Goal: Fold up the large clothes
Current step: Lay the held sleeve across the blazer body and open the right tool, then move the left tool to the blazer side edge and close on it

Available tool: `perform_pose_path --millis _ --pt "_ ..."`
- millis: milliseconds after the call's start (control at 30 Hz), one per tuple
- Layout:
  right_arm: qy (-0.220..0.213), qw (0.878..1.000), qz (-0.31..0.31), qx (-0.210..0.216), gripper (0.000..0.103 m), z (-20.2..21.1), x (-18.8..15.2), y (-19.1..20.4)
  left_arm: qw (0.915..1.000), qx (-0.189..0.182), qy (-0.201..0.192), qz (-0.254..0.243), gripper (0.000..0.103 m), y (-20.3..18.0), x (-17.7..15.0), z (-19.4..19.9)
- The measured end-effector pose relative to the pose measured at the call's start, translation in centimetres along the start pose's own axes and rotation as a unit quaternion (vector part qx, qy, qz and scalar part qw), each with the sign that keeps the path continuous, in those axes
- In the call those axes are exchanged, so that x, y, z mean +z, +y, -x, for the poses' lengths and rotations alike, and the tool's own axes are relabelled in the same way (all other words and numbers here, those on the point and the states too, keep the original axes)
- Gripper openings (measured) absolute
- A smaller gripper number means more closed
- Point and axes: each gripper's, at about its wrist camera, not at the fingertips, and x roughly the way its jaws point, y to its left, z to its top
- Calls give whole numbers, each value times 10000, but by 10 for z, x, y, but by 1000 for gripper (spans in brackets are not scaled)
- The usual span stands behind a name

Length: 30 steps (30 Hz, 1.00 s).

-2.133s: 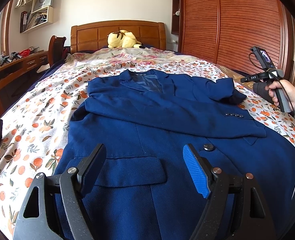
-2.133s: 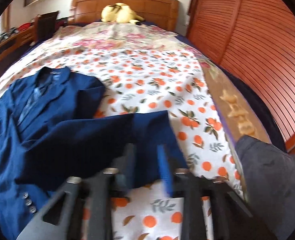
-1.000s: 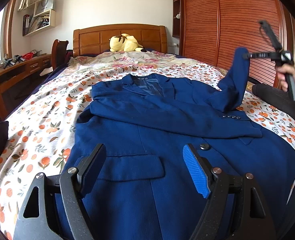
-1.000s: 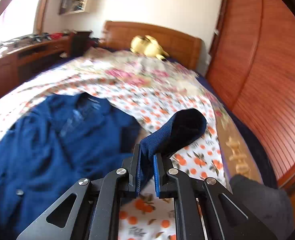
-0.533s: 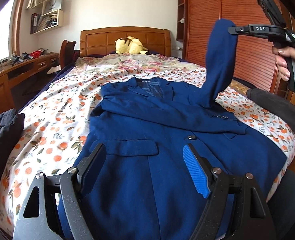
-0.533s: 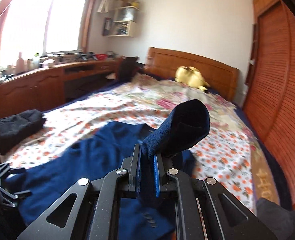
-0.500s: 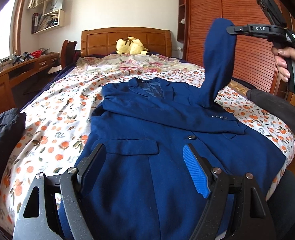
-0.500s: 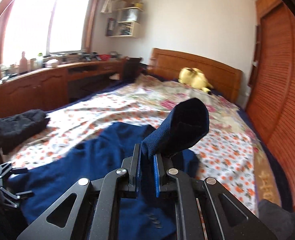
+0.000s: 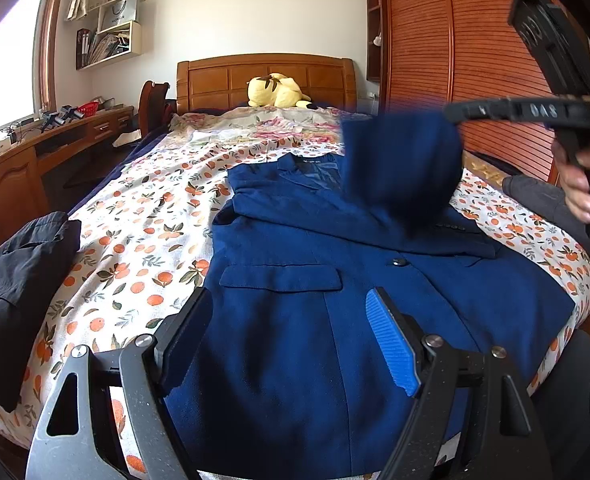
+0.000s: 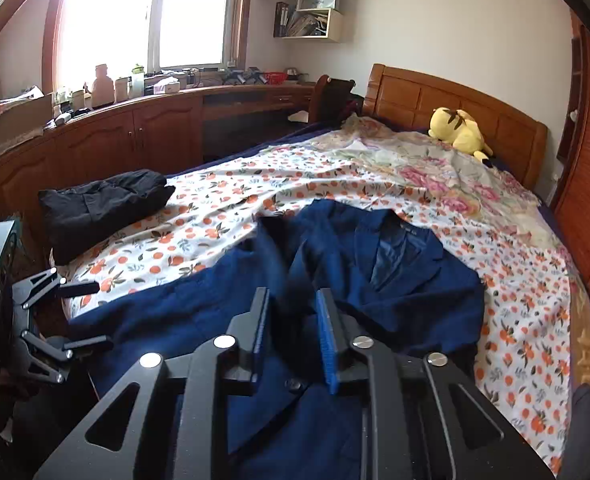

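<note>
Lying face-up along the bed [image 9: 143, 216], collar toward the headboard at twelve o'clock, the blue jacket [image 9: 315, 320] is spread flat so its sides can fold inward. Its sleeve [image 9: 399, 168] hangs blurred in the air at two o'clock, above the chest it is meant to cross. The right gripper [image 10: 293, 332] has just been opening; the sleeve sits between its parted jaws, apparently released. The left gripper [image 9: 291, 340] hovers wide open and empty over the hem, probably waiting for the next fold.

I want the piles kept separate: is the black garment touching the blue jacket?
Apart. The left wrist view shows printed bedsheet between the black garment and the blue jacket.
</note>
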Motion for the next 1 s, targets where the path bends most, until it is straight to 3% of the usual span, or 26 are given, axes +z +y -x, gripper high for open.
perform_pose_path --millis 100,767,867,1000 --pt "62 10000 -47 -6 36 3 -11 -2 10000 -21 40 -21 80 -2 0 -5" --pt "972 9893 -854 -672 37 -66 -102 -41 9967 -255 700 -307 79 -49 7 -70" --pt "959 9880 -1088 -531 37 -71 -108 -46 9955 -260 815 -406 67 -57 2 -75" --pt "900 9879 -1162 -505 37 -80 -107 -42 9935 -436 993 -339 59 -63 -8 -78"
